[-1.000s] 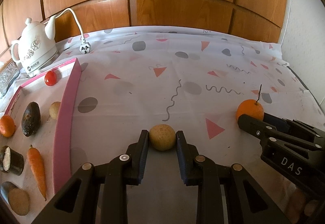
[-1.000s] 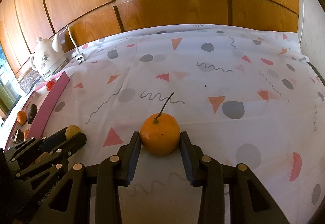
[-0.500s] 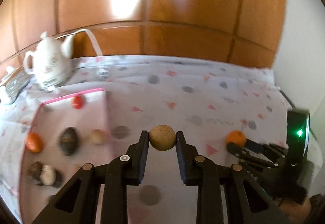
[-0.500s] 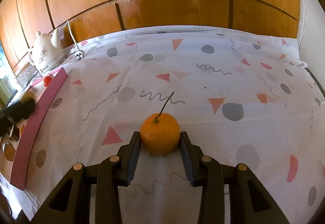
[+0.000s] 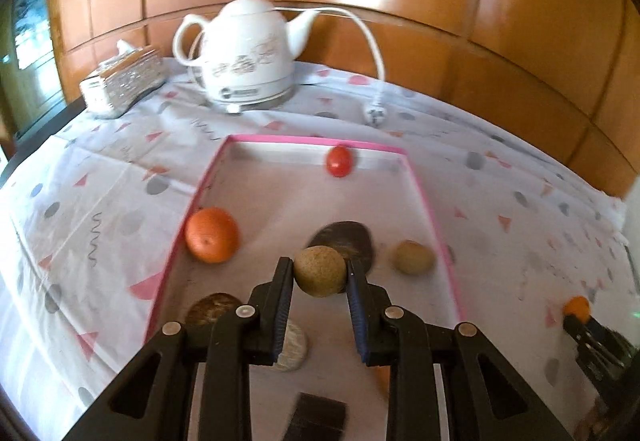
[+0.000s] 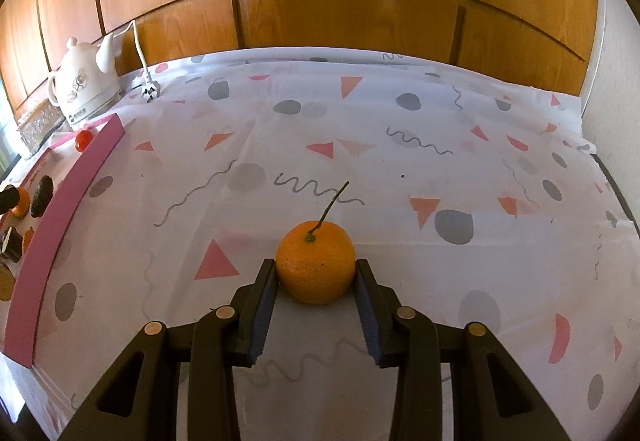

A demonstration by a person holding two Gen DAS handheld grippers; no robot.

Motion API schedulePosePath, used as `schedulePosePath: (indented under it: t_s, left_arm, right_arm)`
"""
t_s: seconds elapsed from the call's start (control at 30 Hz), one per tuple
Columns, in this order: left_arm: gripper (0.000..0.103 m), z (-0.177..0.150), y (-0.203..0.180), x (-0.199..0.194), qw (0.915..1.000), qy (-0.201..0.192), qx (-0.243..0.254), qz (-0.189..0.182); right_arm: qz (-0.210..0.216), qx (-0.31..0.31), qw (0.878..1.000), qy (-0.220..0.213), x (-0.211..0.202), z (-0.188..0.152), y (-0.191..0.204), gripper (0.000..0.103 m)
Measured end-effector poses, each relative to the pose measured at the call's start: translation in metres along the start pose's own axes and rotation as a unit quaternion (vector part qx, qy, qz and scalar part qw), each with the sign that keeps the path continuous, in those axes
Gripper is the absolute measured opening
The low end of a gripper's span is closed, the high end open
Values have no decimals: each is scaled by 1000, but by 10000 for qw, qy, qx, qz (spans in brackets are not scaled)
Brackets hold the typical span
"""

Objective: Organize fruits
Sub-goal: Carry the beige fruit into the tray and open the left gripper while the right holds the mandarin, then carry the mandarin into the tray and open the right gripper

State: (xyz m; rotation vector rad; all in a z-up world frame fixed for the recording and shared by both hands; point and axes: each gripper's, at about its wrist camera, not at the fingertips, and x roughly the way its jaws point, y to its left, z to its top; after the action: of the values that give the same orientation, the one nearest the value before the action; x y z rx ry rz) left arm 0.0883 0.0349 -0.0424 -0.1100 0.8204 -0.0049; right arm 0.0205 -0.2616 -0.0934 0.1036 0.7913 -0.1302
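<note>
My left gripper (image 5: 320, 275) is shut on a round tan fruit (image 5: 319, 269) and holds it above the pink-rimmed tray (image 5: 312, 140). In the tray lie an orange (image 5: 211, 234), a red tomato (image 5: 339, 161), a dark avocado (image 5: 348, 237) and a second tan fruit (image 5: 413, 257). My right gripper (image 6: 316, 277) is shut on a stemmed orange (image 6: 315, 265) that rests on the patterned tablecloth (image 6: 400, 169). That orange also shows small at the right edge of the left wrist view (image 5: 577, 308).
A white kettle (image 5: 244, 53) with cord and plug (image 5: 374, 116) stands behind the tray, a shiny tissue box (image 5: 124, 81) to its left. Wood panelling backs the table. Dark and pale cut pieces (image 5: 292, 345) lie at the tray's near end.
My left gripper has lifted the tan fruit off the cloth and carried it left over the tray. The right gripper has stayed shut on the orange in place.
</note>
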Motion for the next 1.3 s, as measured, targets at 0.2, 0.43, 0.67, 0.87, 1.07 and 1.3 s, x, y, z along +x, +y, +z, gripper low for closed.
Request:
schedulePosePath:
  t_s: [0.2, 0.43, 0.67, 0.87, 1.07, 1.3]
  left_arm:
    - [27, -1, 6, 0, 9999, -52, -100, 60]
    - [39, -1, 12, -9, 9997, -154, -207, 29]
    - [46, -1, 19, -24, 9992, -287, -293, -13]
    - [49, -4, 26, -35, 9988, -334, -366, -12]
    - [56, -8, 37, -43, 9984, -358, -424, 88]
    - [71, -13, 58, -53, 9970, -416, -603, 255]
  right_arm:
    - [-113, -100, 9999, 38, 0, 1, 3, 38]
    - [-193, -124, 9997, 90, -1, 3, 7, 38]
    - [63, -129, 9999, 33, -11, 16, 20, 38]
    - [692, -382, 9969, -16, -22, 28, 59, 38]
    - [1311, -911, 9871, -114, -34, 36, 113, 38]
    - [1909, -1502, 9700, -131, -37, 50, 173, 38]
